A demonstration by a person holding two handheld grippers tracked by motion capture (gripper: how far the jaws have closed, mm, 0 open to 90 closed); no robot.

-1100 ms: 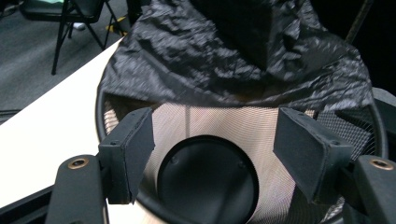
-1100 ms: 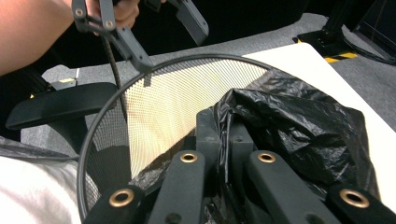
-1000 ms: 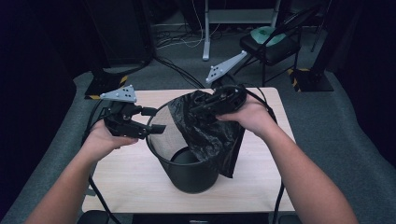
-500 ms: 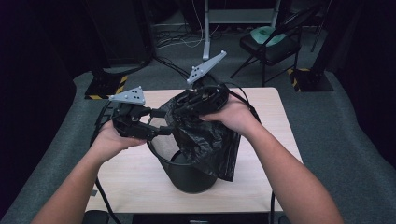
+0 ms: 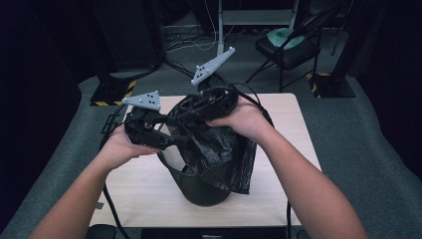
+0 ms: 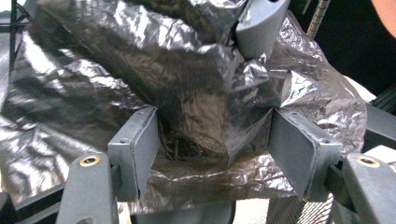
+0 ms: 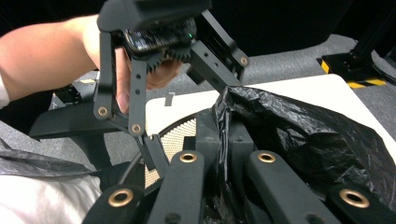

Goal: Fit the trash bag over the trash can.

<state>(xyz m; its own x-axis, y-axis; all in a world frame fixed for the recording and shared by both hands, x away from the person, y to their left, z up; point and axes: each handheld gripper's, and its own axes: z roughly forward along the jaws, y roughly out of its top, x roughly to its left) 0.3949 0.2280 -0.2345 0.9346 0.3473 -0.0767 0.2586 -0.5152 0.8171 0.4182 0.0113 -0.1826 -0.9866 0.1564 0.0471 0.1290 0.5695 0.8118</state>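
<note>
A black mesh waste bin (image 5: 201, 191) stands on the wooden table (image 5: 144, 194). A crinkled black plastic bag (image 5: 219, 154) hangs over its rim and down its right side. My right gripper (image 5: 184, 112) is held over the bin's far rim, shut on a bunched edge of the bag (image 7: 303, 140); its jaws (image 7: 224, 126) stand pressed together on the film. My left gripper (image 5: 171, 134) faces it from the left. Its jaws have just been closing, and its pads (image 6: 144, 144) stand apart with a puffed fold of the bag (image 6: 140, 70) between them (image 6: 215, 140).
The bin's mesh (image 7: 180, 135) shows below the left gripper (image 7: 154, 56). Behind the table a folding chair (image 5: 288, 45) stands on grey carpet. Stand bases with yellow-black tape (image 5: 112, 92) sit to either side. Cables trail off the table's near edge.
My right gripper has carried the bag's edge leftward, up to the left gripper. The bag has bunched over the bin's mouth. The left hand has barely moved.
</note>
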